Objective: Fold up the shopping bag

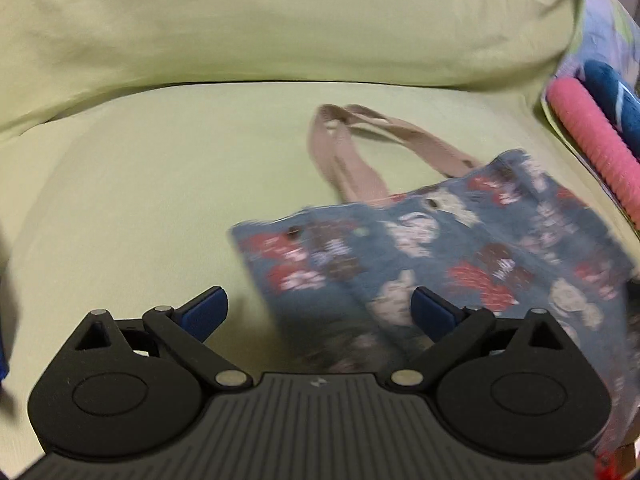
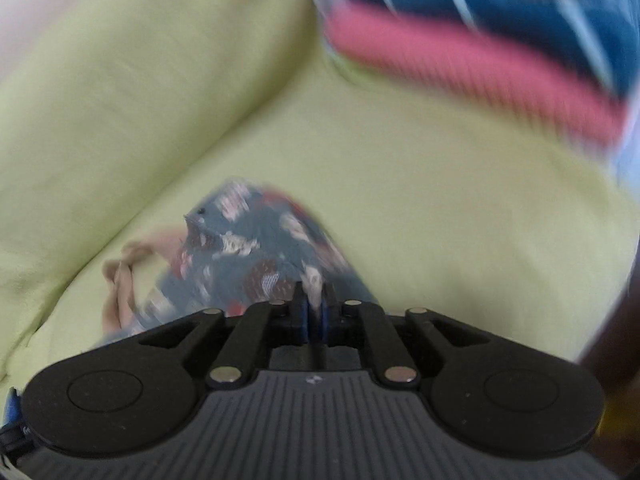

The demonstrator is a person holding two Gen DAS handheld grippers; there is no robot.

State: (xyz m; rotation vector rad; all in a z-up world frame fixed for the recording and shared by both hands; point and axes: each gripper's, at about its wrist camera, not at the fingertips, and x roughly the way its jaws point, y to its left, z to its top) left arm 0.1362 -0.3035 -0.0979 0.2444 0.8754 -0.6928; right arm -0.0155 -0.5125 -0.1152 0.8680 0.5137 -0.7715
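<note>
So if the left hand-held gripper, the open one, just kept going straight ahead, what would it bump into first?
Most likely the shopping bag: the left hand-held gripper is open, and the bag's patterned left edge lies between and just beyond its fingers, on the green sofa seat. Depth is hard to judge; aimed lower, it could meet the seat.

Left gripper (image 1: pixel 318 312) with blue-padded jaws spread wide, holding nothing, right gripper (image 2: pixel 315 312) with jaws pressed together, pinching patterned fabric

The left gripper (image 1: pixel 319 312) has its two blue fingertips (image 1: pixel 204 312) spread wide apart, holding nothing, just over the near edge of a blue flowery shopping bag (image 1: pixel 460 256) that lies on a light green sheet (image 1: pixel 160 168) with its tan handles (image 1: pixel 352 152) pointing away.
</note>
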